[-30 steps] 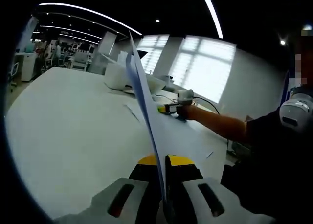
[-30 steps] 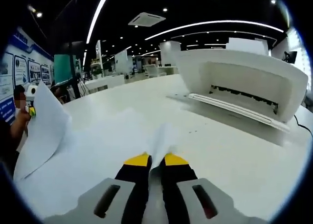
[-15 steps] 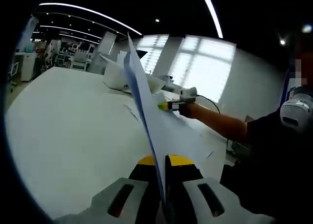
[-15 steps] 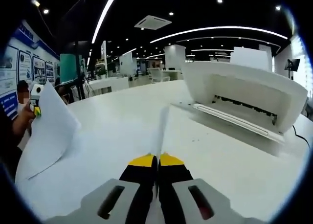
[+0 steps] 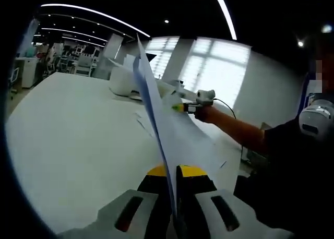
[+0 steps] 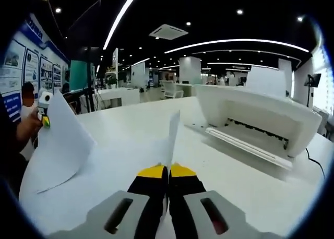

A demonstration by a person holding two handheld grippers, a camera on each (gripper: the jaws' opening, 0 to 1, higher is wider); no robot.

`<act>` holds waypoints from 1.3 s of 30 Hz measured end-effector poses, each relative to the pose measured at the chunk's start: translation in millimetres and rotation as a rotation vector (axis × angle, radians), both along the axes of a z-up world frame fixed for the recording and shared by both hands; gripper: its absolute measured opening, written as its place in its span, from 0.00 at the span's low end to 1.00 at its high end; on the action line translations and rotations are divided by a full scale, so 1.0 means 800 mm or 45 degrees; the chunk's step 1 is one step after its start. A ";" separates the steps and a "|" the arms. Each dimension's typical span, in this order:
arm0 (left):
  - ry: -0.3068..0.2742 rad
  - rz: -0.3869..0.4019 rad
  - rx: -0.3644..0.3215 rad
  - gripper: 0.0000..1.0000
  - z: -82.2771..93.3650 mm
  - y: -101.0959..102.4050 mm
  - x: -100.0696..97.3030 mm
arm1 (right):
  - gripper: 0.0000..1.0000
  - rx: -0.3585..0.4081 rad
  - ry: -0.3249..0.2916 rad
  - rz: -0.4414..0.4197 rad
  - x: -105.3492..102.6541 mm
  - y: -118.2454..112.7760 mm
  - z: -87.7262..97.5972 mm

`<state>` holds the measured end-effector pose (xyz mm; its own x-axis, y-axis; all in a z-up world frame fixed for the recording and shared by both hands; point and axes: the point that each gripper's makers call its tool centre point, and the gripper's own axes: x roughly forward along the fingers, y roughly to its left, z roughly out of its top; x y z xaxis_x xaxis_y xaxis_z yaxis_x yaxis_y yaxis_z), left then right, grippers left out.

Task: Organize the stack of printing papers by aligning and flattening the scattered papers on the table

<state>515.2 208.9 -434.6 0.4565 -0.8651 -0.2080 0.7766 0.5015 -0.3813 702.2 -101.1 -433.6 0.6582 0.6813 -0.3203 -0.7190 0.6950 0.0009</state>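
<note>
A stack of white printing papers is held up off the white table between both grippers. In the left gripper view it rises edge-on from my left gripper, which is shut on its near end. My right gripper, held by a hand, is at the far side of the stack. In the right gripper view my right gripper is shut on a thin upright edge of the papers. The sheet curves away left to my left gripper.
A white printer with an open tray stands on the table to the right, and the printer is seen far back in the left gripper view. A person's arm and dark torso are at the right. Desks and bright windows lie beyond.
My right gripper has lifted its end of the papers up off the table, moving up and right in the left gripper view. The left gripper's hold has stayed the same.
</note>
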 end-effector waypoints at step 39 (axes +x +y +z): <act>-0.022 0.005 -0.014 0.07 0.008 -0.007 0.007 | 0.00 0.089 -0.336 0.104 -0.063 -0.019 0.156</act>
